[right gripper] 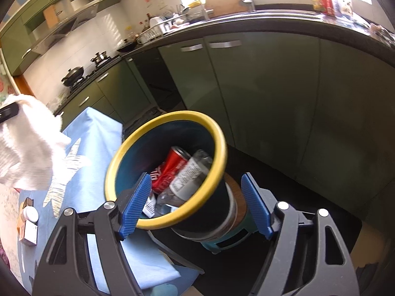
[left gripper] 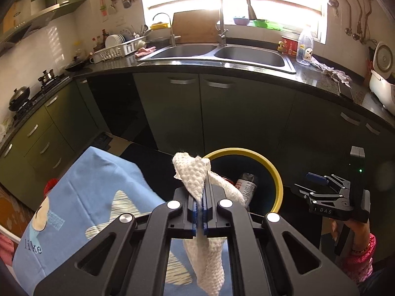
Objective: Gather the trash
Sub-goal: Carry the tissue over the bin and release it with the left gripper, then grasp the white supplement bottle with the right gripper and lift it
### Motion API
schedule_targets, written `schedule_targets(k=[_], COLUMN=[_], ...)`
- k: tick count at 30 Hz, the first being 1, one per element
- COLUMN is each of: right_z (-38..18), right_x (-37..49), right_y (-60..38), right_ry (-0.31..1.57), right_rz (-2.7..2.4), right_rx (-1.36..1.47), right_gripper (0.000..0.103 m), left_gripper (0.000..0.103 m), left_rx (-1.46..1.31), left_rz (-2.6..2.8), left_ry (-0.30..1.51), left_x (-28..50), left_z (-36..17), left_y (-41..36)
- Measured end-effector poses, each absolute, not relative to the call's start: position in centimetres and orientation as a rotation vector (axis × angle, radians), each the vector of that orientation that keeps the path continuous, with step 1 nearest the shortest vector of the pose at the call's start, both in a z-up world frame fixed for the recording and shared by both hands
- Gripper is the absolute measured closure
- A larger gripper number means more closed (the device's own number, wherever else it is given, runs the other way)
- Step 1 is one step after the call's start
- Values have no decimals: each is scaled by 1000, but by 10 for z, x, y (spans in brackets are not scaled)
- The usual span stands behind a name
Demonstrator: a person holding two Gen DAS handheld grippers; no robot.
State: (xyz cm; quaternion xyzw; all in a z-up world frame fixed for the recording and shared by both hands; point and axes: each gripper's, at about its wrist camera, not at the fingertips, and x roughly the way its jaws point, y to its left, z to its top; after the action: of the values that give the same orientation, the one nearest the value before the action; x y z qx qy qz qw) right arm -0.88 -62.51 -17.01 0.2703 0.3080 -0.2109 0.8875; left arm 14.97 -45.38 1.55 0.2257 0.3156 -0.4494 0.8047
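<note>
My left gripper (left gripper: 203, 192) is shut on a crumpled white paper towel (left gripper: 195, 175), held in the air just left of a dark blue bin with a yellow rim (left gripper: 276, 175). The towel also shows at the left edge of the right wrist view (right gripper: 29, 145). My right gripper (right gripper: 197, 204) is open, its blue pads (right gripper: 135, 204) standing either side of the bin (right gripper: 219, 133), not touching it. Inside the bin lie a red soda can (right gripper: 170, 170) and a clear plastic bottle (right gripper: 190, 175). The right gripper also shows in the left wrist view (left gripper: 328, 194).
A table with a light blue cloth (right gripper: 98, 133) stands left of the bin, with a small box and white jar (right gripper: 29, 219) on it. Green cabinets (left gripper: 197, 113) and a black counter with a double sink (left gripper: 217, 54) are behind. The bin sits on a stool (right gripper: 229, 236).
</note>
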Motion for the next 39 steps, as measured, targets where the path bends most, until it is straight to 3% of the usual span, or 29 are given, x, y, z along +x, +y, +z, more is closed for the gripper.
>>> schedule_targets(k=[10,11,13,15,26,39], right_z=[-178,-178,-179,-179,-167,-139], right_x=[-28,-28,-28,-27,-10,61], right_y=[-644,-645,-642,-641,-629,-553], right_ry=[635,636,641,642,661,766], right_rz=[-491,-492,-492,-488,-435,-115], right_rx=[599,601,600,599,552,361], right_gripper=[30,29,29,29,28,28], left_gripper=[96,91,41,31,28,25], left_rx=[531,529,521,526,395,187], left_rz=[-1055,-1066,-1066,-1059,-1051,-709], left_ry=[757,772,784,756,708,709], left_x=[148,148,148,145,138,151], left_z=[-30,-35,-41,-42,7,15], left_y=[-546,-552,-559,-557,-453,-218])
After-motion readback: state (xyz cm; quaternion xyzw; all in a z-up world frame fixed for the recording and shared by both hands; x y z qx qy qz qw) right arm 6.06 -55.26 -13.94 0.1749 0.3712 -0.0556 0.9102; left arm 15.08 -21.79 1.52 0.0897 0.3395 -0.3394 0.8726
